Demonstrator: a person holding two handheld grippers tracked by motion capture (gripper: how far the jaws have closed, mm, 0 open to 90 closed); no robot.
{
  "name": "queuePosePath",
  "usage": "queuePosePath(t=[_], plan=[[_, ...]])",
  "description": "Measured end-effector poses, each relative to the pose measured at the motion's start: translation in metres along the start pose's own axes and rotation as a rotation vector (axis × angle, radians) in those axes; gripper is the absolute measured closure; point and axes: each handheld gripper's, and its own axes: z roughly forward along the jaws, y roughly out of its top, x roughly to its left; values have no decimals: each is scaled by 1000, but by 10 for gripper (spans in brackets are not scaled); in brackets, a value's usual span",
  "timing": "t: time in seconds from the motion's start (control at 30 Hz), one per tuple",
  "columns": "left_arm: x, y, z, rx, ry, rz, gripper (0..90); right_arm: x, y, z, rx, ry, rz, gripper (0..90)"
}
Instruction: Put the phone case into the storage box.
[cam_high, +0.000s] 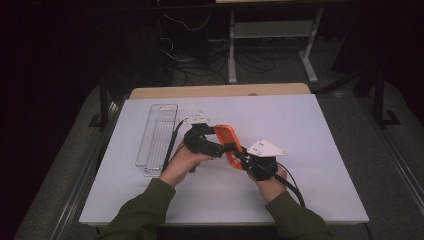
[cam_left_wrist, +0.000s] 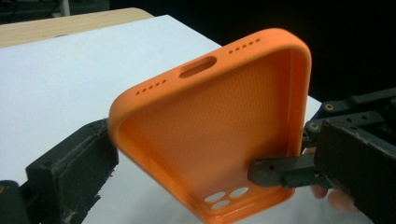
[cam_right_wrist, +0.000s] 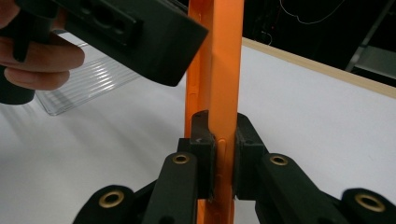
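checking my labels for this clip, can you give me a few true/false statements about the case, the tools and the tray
1. The right tool is shut on the edge of the orange case. True.
2. The case lies flat on the table. False: it is held up off the table, on edge.
3. The case has a phone in it. False: its inside is empty, with the camera holes open.
4. A clear tray lies on the table to the left of the hands in the high view. True.
5. The left tool has the case between its jaws. True; whether both pads press on it is unclear.
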Motion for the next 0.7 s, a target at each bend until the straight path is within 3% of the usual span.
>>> queuePosePath(t=[0.2, 0.7], plan=[[-3, -1, 4, -12, -2, -9, 0, 5, 0, 1, 1, 9, 13, 799], [-4, -2, 5, -17, 10, -37, 0, 10, -1, 2, 1, 15, -13, 799]])
